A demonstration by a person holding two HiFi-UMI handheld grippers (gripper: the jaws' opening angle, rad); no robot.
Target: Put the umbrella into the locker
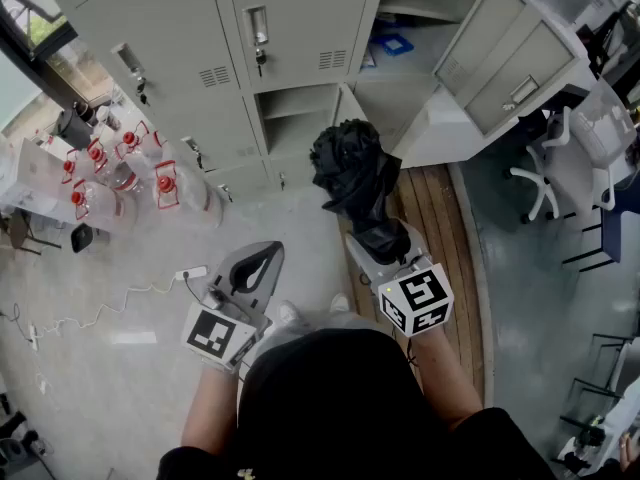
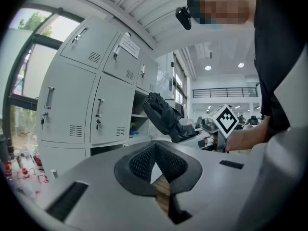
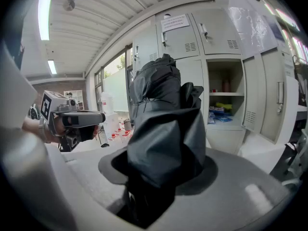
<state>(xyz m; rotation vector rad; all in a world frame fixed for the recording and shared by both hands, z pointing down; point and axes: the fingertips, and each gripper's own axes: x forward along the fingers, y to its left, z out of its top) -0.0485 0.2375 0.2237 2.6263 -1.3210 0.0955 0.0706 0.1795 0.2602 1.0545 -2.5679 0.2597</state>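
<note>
- Two grippers, one in each hand. The left gripper has its pads touching at the tips with nothing between them. It sits level with the right one and well apart from it.
- The right gripper is clamped on the lower end of the umbrella.
- One umbrella, black and folded, its cloth bunched. It sticks forward and up out of the right jaws. It is to the right of the left gripper and does not touch it. It hangs in the air in front of the lockers, outside every compartment.
- One strip of wooden boards lies under the right gripper.
- One white cable runs over the floor by the left gripper.
- About five clear bottles with red tops stand at the left; I cannot tell the exact count.
- One bank of grey lockers is beyond the umbrella. Two compartments stand open: one just past the umbrella's tip, and one to its right holding something blue.
- One white chair is far right.
</note>
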